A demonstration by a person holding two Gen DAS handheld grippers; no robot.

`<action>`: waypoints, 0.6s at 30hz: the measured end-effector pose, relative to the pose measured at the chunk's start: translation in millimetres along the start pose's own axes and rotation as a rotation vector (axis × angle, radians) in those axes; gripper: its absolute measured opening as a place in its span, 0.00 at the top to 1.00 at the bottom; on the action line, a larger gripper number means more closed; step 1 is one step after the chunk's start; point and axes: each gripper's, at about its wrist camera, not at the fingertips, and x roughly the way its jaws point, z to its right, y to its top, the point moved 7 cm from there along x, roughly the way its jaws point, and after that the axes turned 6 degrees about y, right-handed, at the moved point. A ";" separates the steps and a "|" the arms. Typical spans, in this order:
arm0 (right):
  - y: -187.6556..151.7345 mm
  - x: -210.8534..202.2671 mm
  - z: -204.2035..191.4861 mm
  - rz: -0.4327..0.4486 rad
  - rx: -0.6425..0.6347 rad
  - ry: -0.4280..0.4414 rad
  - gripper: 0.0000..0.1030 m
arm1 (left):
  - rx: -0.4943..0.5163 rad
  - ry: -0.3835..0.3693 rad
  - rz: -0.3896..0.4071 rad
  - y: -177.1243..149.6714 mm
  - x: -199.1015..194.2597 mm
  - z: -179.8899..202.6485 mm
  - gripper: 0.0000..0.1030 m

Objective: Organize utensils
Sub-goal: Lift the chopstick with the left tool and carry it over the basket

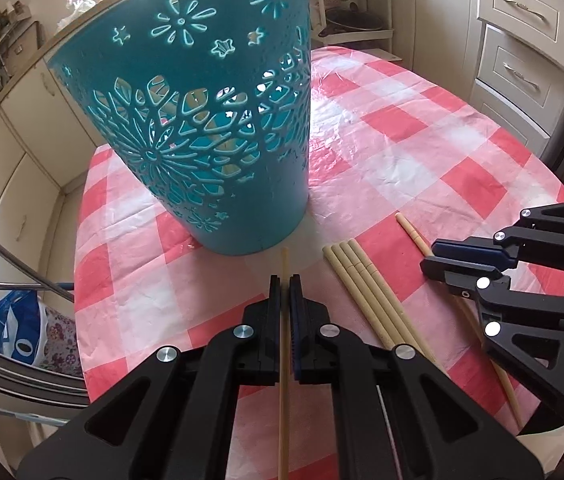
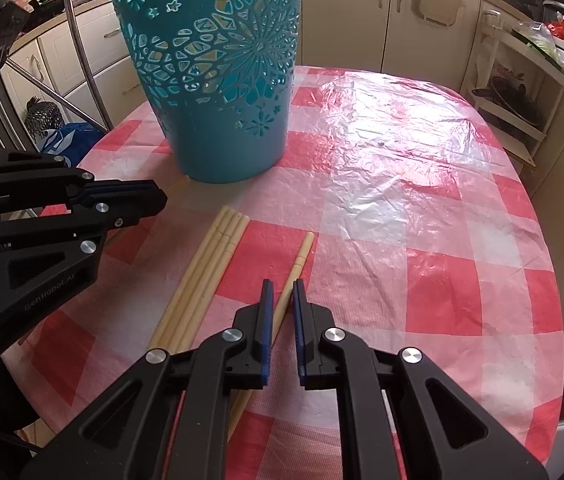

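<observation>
Before the teal basket (image 1: 202, 120), left gripper (image 1: 285, 280) pinches a chopstick (image 1: 284, 264); right gripper (image 2: 281, 286) seemingly clasps another

**Bright daylight, strong fisheye warp**

Evenly lit and sharp in both wrist views. White glare across the crinkled plastic over the checked tablecloth (image 2: 394, 128), strongest toward the far side. Backlit glow through the cut-outs of the teal basket (image 1: 202, 120). Soft shadow at its base. Cabinets (image 1: 522, 40) bowed near the edges; dark vignette in the corners.
</observation>
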 end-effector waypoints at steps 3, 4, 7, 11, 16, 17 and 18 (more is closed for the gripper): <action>0.1 0.0 0.0 0.000 -0.001 -0.001 0.90 | 0.003 0.000 0.005 1.3 -1.1 0.6 0.96; 0.1 0.0 -0.1 0.000 -0.001 -0.001 0.90 | 0.004 -0.002 0.009 2.0 -2.2 1.0 0.96; 0.1 -0.1 0.2 0.000 -0.003 -0.004 0.90 | 0.001 -0.030 0.026 4.1 -8.0 2.8 0.96; 0.3 0.2 0.5 0.000 -0.004 -0.005 0.90 | -0.014 -0.112 0.079 13.7 -26.3 4.1 0.96; 0.5 0.5 -0.1 -0.001 -0.005 -0.005 0.90 | -0.093 -0.285 0.237 39.8 -74.7 -10.2 0.96; 0.5 0.8 -0.7 -0.001 -0.007 -0.005 0.90 | -0.128 -0.331 0.290 48.6 -89.6 -16.9 0.96; 0.8 1.1 -1.0 -0.001 -0.008 -0.004 0.90 | -0.146 -0.353 0.318 52.7 -96.8 -20.9 0.96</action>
